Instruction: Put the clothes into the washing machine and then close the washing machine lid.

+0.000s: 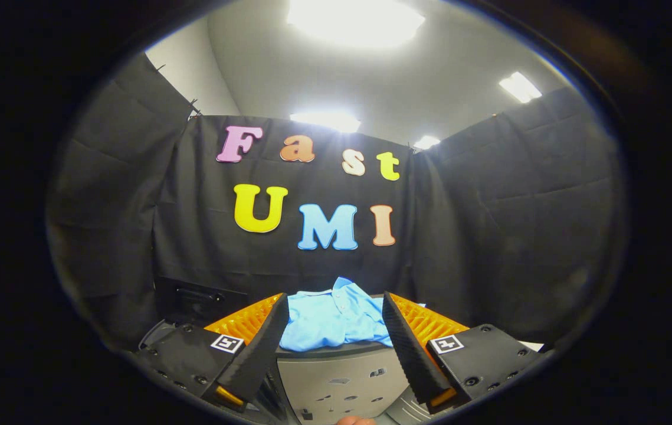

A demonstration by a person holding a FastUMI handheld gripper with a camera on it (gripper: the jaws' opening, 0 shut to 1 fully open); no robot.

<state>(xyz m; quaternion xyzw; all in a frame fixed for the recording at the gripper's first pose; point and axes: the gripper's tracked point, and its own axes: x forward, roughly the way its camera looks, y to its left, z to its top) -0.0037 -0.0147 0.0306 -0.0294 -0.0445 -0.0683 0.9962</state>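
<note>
In the gripper view we see the gripper [336, 330] with its fingers spread wide, holding nothing. Beyond and between them a blue shirt [336, 319] lies folded on what may be the washing machine [341, 378], against its far edge.

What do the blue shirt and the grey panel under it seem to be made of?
The blue shirt, beyond the open gripper, looks like soft matte knit cloth: it folds and creases. The grey panel looks like smooth hard plastic or painted metal, with a dull sheen.
</note>
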